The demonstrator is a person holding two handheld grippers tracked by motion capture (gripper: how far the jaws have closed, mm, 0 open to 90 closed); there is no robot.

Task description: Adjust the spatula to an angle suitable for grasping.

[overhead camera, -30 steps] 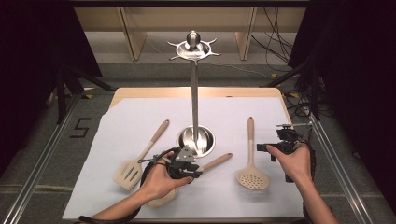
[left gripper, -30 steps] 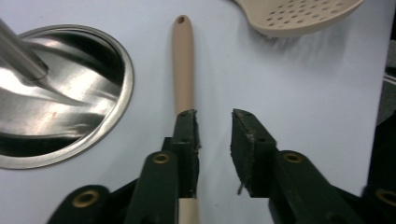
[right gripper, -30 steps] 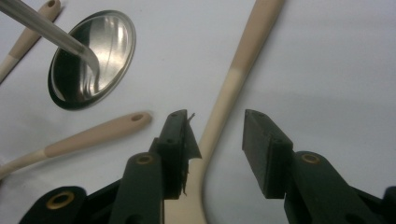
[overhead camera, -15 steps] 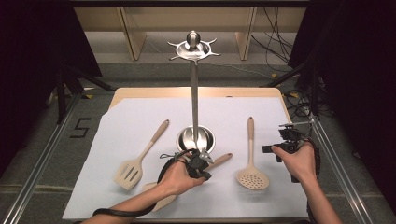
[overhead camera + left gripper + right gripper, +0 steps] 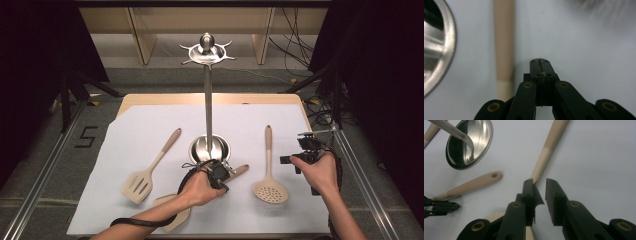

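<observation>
My left gripper [image 5: 223,176] [image 5: 540,61] is shut with nothing in it. It points down at the white sheet just right of a wooden spoon handle [image 5: 504,47] [image 5: 240,170]; the spoon's bowl [image 5: 172,217] shows below my left forearm. My right gripper [image 5: 284,160] [image 5: 539,182] hovers over the skimmer's handle [image 5: 550,142] [image 5: 268,145]. Its jaws have just been closing and stand a narrow gap apart with nothing between them. The handle runs beneath the left jaw. The skimmer's round head [image 5: 270,190] lies near the front.
A steel utensil stand [image 5: 208,100] rises from a round base [image 5: 200,148] [image 5: 437,55] [image 5: 470,141] mid-table, hooks at its top. A slotted spatula [image 5: 145,175] lies to the left. The white sheet [image 5: 150,125] covers a wooden board.
My left hand has slid right along the spoon toward the handle's end and the stand's base. The right hand has kept its place.
</observation>
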